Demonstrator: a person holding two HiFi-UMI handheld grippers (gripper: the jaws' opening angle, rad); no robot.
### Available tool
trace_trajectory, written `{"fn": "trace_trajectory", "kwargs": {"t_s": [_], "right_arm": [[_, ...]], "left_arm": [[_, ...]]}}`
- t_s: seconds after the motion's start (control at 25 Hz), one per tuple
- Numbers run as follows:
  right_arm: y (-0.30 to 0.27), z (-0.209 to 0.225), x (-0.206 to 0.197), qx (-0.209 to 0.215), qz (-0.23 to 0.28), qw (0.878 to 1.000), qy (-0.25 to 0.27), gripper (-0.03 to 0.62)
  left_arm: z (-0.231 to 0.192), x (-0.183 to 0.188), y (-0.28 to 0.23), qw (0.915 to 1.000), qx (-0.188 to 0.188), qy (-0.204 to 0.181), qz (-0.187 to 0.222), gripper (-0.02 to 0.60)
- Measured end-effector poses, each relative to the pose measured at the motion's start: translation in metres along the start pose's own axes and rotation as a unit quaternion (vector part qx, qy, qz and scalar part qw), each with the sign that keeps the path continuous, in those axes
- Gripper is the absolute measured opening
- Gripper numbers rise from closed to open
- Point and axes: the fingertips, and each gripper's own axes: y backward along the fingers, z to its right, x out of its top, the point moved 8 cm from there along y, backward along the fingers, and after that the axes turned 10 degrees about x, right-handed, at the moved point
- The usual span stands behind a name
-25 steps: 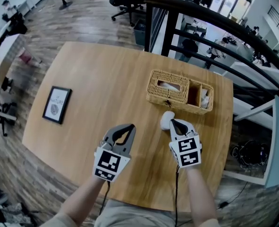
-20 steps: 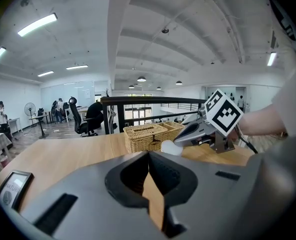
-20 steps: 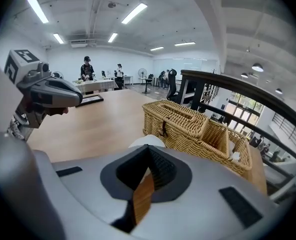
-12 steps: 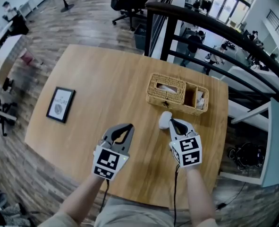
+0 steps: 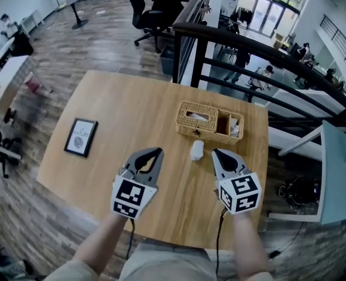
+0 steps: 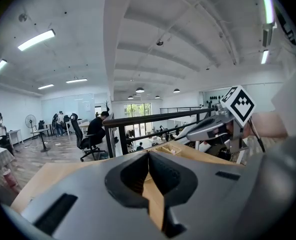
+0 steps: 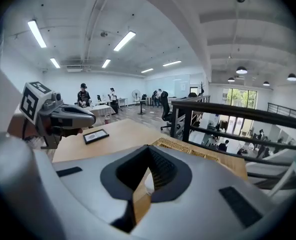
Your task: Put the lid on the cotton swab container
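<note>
A small white rounded container (image 5: 197,150) stands on the wooden table (image 5: 120,104), just in front of a wicker basket (image 5: 203,120); whether its lid is on cannot be made out. My right gripper (image 5: 215,152) is shut and empty, its tip a little right of the container and apart from it. In the right gripper view the white container (image 7: 146,182) shows through the gap below the closed jaws of the right gripper (image 7: 148,148). My left gripper (image 5: 155,151) is also shut with nothing in it, left of the container. In the left gripper view, the left gripper (image 6: 148,154) has its jaws meeting at the tip.
The basket has a tissue compartment and a side compartment with white items (image 5: 235,126). A black picture frame (image 5: 81,137) lies at the table's left. A black railing (image 5: 243,45) runs behind the table's far edge. Office chairs and people are farther back.
Both grippers have drawn back toward the person. The right gripper's tip, earlier right against the white container, now stands apart from it. The view has pulled back from the table.
</note>
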Motion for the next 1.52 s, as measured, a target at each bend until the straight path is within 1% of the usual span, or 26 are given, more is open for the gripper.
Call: {"fn": "trace_trajectory", "kwargs": {"t_s": [0.28, 0.44, 0.52, 0.64, 0.96, 1.12, 1.4, 1.52], "right_arm": [[0.059, -0.028, 0.048, -0.002, 0.046, 0.999, 0.022, 0.025], [0.091, -0.049, 0.061, 0.002, 0.073, 0.997, 0.026, 0.025], [0.103, -0.057, 0.064, 0.006, 0.083, 0.996, 0.026, 0.025], [0.119, -0.068, 0.068, 0.012, 0.089, 0.996, 0.026, 0.025], [0.157, -0.1, 0.069, 0.013, 0.116, 0.993, 0.021, 0.025], [0.174, -0.115, 0.064, 0.002, 0.138, 0.99, 0.013, 0.025], [0.186, -0.129, 0.049, 0.006, 0.125, 0.992, -0.016, 0.025], [0.189, -0.137, 0.048, 0.013, 0.119, 0.993, -0.019, 0.025]], "left_arm": [[0.004, 0.042, 0.038, 0.9994, -0.005, -0.006, 0.034, 0.023], [0.008, 0.059, 0.064, 0.9986, -0.005, -0.008, 0.052, 0.023], [0.012, 0.065, 0.073, 0.9981, 0.001, -0.023, 0.058, 0.023], [0.016, 0.072, 0.087, 0.9974, 0.003, -0.039, 0.061, 0.023], [0.024, 0.084, 0.121, 0.9967, -0.008, -0.022, 0.078, 0.023], [0.026, 0.084, 0.139, 0.9966, -0.013, -0.017, 0.08, 0.023], [0.03, 0.079, 0.16, 0.9973, -0.02, -0.011, 0.069, 0.023], [0.034, 0.079, 0.164, 0.9972, -0.027, -0.003, 0.07, 0.023]]}}
